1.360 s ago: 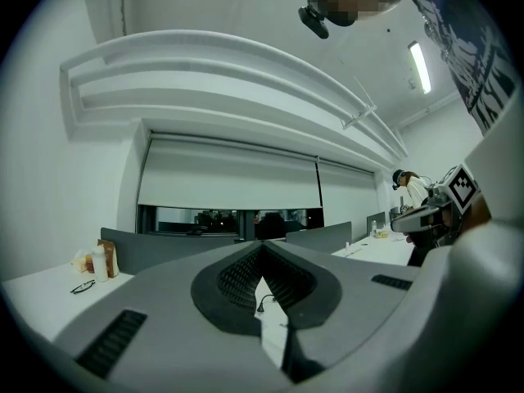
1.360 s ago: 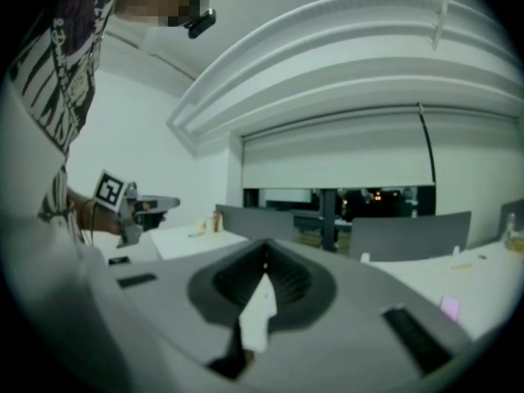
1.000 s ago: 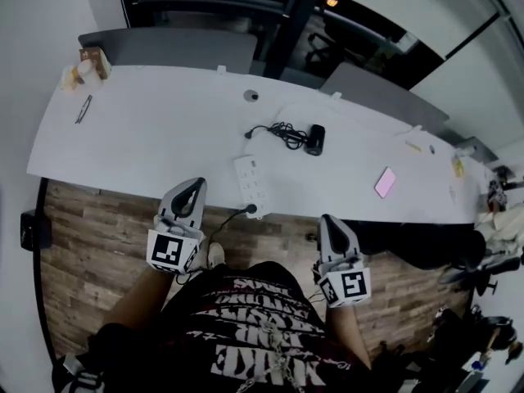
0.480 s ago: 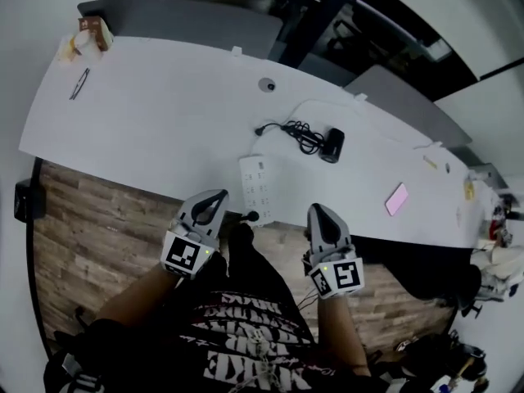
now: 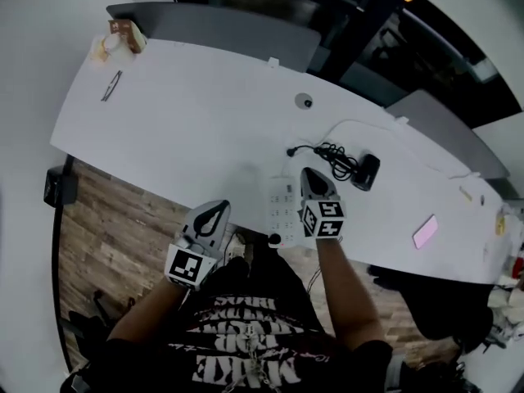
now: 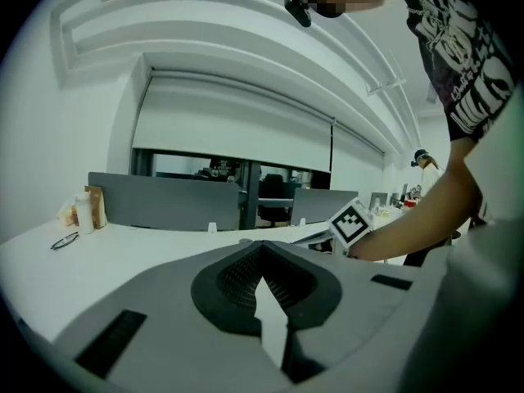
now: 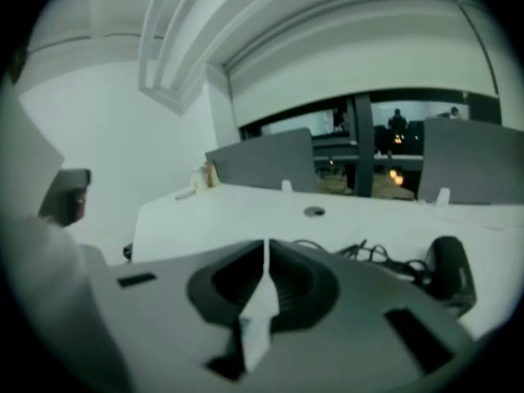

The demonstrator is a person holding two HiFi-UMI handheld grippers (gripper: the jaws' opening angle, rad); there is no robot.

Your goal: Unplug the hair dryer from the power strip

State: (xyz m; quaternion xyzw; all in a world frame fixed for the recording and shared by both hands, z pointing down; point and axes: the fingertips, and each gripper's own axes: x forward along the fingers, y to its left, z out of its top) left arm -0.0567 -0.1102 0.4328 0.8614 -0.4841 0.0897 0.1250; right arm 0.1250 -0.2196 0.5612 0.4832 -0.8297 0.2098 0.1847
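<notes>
A white power strip [image 5: 281, 210] lies near the front edge of the white table [image 5: 188, 129]. Just beyond it lies the black hair dryer [image 5: 366, 171] with its coiled cord [image 5: 332, 156]; the cord's plug [image 5: 291, 151] sits by the strip's far end, and I cannot tell whether it is in a socket. My right gripper [image 5: 309, 173] hangs shut and empty over the strip's right side, hiding part of it. In the right gripper view the gripper [image 7: 266, 244] points toward the dryer [image 7: 446, 273]. My left gripper [image 5: 219, 208] [image 6: 262, 246] is shut, empty, at the table's front edge left of the strip.
A pink phone [image 5: 425, 231] lies at the right. A round cable port [image 5: 304, 101] sits behind the dryer. Glasses [image 5: 110, 86] and cups [image 5: 119, 39] are at the far left corner. Grey dividers [image 5: 221, 27] line the back edge. The strip's own cable [image 5: 274, 239] drops over the front edge.
My right gripper has swung forward from beside my body to over the power strip. The left gripper has dipped slightly and stays at the table's front edge. Both stayed shut.
</notes>
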